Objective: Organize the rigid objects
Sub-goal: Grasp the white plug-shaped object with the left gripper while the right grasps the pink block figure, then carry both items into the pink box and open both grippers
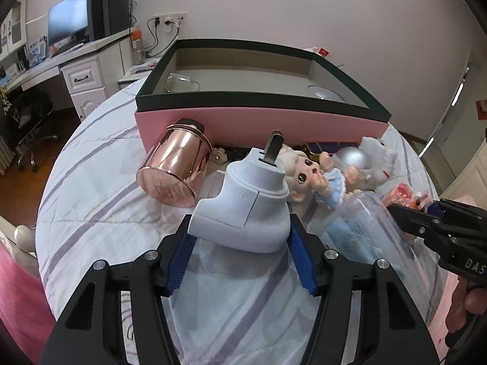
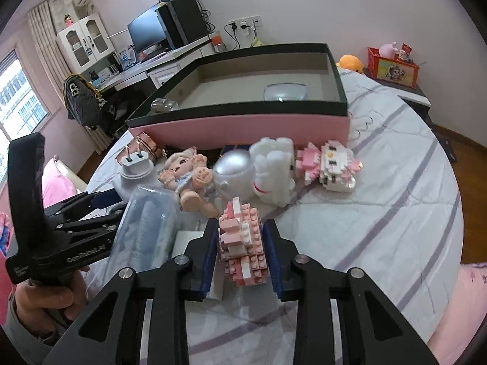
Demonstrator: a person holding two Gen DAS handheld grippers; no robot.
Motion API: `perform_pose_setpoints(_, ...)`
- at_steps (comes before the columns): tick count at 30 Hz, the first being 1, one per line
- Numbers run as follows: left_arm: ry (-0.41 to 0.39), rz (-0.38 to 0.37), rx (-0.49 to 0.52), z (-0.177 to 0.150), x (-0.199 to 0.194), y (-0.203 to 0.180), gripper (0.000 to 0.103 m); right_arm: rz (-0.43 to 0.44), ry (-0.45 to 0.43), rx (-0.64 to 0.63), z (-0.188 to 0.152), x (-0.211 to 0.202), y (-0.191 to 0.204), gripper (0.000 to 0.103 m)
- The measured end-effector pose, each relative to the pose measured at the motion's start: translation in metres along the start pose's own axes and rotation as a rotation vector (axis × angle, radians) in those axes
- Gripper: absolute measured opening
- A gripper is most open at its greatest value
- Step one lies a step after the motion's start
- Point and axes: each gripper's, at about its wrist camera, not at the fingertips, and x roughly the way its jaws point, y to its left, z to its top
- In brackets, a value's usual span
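Note:
My left gripper (image 1: 240, 228) is shut on a white plug adapter (image 1: 240, 206); its blue pads press both sides and the prongs point up and away. In the right wrist view, my right gripper (image 2: 242, 243) is shut on a pink brick figure (image 2: 242, 249) just above the bedspread. Behind both stands an open pink box (image 1: 261, 121) with a dark green rim. In front of it lie a rose-gold tin (image 1: 176, 167), a doll (image 2: 188, 176), a silver dome (image 2: 234, 164), a white cat figure (image 2: 274, 170) and a pink-and-white brick kitty (image 2: 331, 167).
A clear plastic case (image 2: 149, 228) lies between the two grippers. Clear glass pieces (image 2: 284, 91) sit inside the box. The striped bedspread (image 2: 380, 213) spreads to the right. A desk with a monitor (image 1: 68, 21) stands at the back left. A red crate (image 2: 392, 67) is at the back right.

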Motion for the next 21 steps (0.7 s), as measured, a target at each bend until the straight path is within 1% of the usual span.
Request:
perform_pose_setpoints(3,-0.007,0.000,-0.002,-0.005,-0.007,-0.001,0.060,-0.005,-0.005,0.007,-0.005,-0.004,0.000,0.030)
perform_pose_setpoints(7,-0.021,0.003,0.001,-0.006,-0.019,0.001,0.057,-0.004,-0.014,0.020,-0.008,-0.010,0.000,0.030)
perform_pose_setpoints(11,-0.048,0.008,0.004,-0.004,-0.035,0.003,0.055,-0.002,-0.042,0.028,-0.006,-0.023,-0.001,0.030)
perform_pose_setpoints(13,-0.052,0.002,0.000,-0.002,-0.040,0.005,0.044,-0.007,-0.050,0.020,-0.006,-0.028,0.000,0.030)
perform_pose_setpoints(21,-0.054,-0.002,-0.005,-0.006,-0.039,0.008,0.044,-0.017,-0.043,0.029,-0.013,-0.027,-0.001,0.030)
